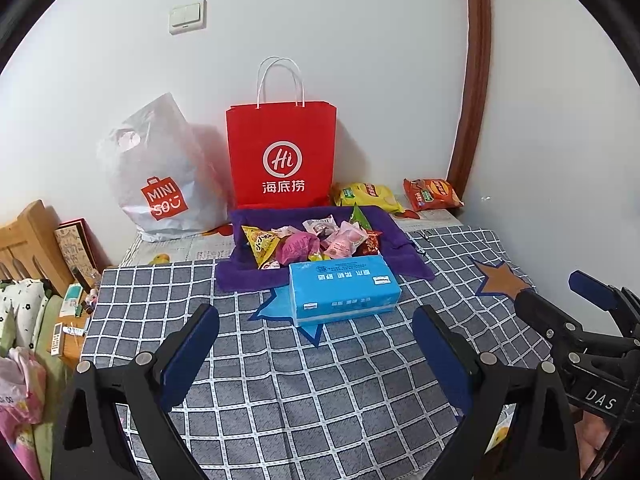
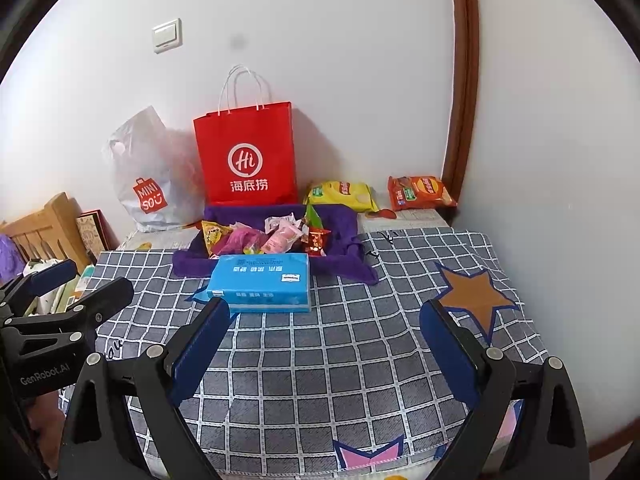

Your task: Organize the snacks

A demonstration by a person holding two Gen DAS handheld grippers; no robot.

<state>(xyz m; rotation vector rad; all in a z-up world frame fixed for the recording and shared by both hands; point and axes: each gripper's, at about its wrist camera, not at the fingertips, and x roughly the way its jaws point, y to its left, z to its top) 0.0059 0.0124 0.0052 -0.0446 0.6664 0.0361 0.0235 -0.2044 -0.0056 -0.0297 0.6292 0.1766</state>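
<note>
1. One checked grey-and-white cloth (image 1: 320,380) with star patches covers the table, from the near edge almost to the white wall.
2. Against that wall stands a red paper bag (image 1: 280,152) with white cord handles, upright, at the far middle.
3. Just left of it slumps a translucent white plastic bag (image 1: 160,184) with a red logo, touching the red bag's side.
4. In front of the red bag lies a purple cloth (image 1: 236,276), its edges turned up around a heap of small snacks (image 1: 312,244): yellow, pink, green and red wrappers piled together.
5. A blue tissue pack (image 1: 344,292) lies flat on the near edge of the purple cloth, touching it, just in front of the snack heap.
6. A yellow chip bag (image 1: 368,196) lies at the far right, beside the red bag's foot; an orange chip bag (image 1: 432,194) lies further right, near the brown door frame, apart from the yellow one.
7. The left gripper (image 1: 316,344) hovers over the near cloth, its blue-padded fingers spread wide with nothing between them.
8. The right gripper (image 2: 324,340) hangs just to its right, likewise spread wide and empty; its left finger (image 2: 200,348) overlaps the tissue pack's near corner in the right wrist view, and I cannot tell whether they touch.
</note>
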